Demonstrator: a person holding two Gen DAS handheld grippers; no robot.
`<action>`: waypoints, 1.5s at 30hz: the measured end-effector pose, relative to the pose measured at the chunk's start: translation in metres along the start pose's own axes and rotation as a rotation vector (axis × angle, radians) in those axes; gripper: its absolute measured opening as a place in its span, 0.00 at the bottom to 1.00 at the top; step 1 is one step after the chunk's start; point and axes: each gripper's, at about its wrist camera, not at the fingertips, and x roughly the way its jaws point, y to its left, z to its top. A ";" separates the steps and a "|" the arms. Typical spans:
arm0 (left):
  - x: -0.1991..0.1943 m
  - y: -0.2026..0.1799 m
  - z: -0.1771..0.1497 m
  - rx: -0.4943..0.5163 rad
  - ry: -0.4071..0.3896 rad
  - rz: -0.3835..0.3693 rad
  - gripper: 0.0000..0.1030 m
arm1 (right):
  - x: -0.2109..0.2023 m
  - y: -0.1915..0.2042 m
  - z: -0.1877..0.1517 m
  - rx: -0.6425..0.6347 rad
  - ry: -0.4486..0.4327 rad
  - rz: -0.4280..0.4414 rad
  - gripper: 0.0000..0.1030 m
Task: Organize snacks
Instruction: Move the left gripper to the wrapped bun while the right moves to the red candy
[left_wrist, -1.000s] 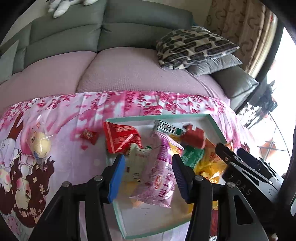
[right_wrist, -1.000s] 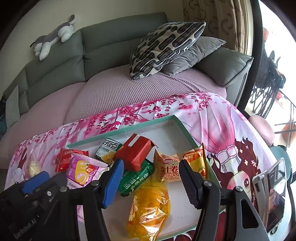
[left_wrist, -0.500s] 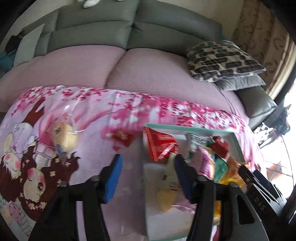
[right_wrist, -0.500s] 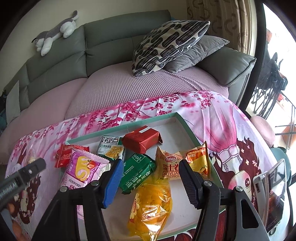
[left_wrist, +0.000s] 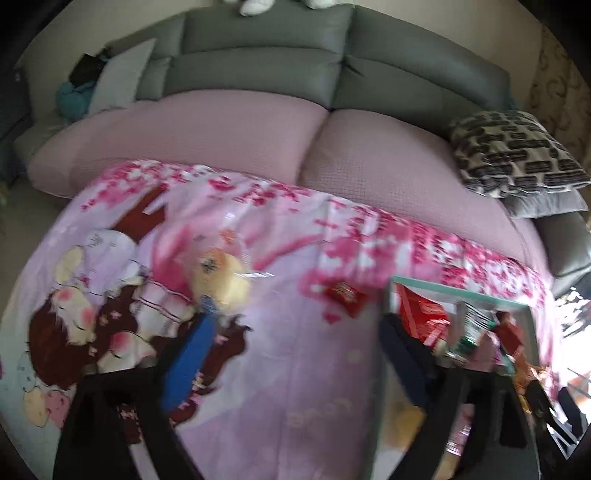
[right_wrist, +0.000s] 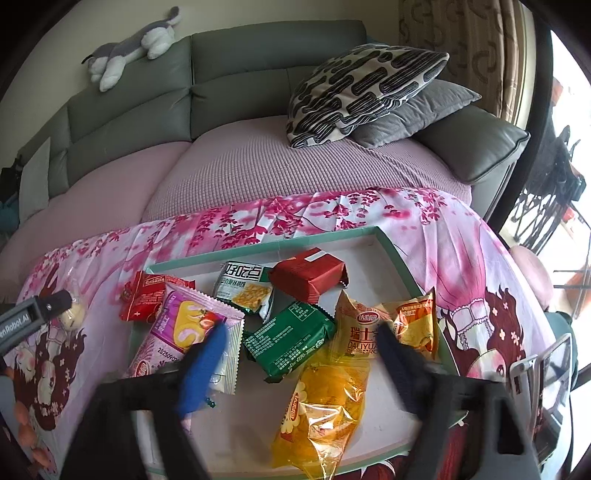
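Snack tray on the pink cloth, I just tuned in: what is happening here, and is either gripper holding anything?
Neither holds anything. The tray already carries most packets, among them a green packet and a yellow bag. The right gripper hangs open above them. The left gripper, also open, points at the cloth left of the tray, where a clear-wrapped round pastry and a small red packet lie outside it. One of those looks like the next pick.
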 end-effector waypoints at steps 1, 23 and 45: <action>-0.001 0.002 0.000 0.004 -0.021 0.024 0.98 | -0.001 0.000 0.000 -0.002 -0.009 0.002 1.00; -0.015 0.034 0.019 0.045 -0.163 0.052 0.99 | -0.006 0.025 0.004 0.024 -0.068 0.103 1.00; -0.013 0.108 0.037 -0.066 -0.126 0.045 0.99 | 0.000 0.110 -0.003 -0.126 -0.007 0.182 1.00</action>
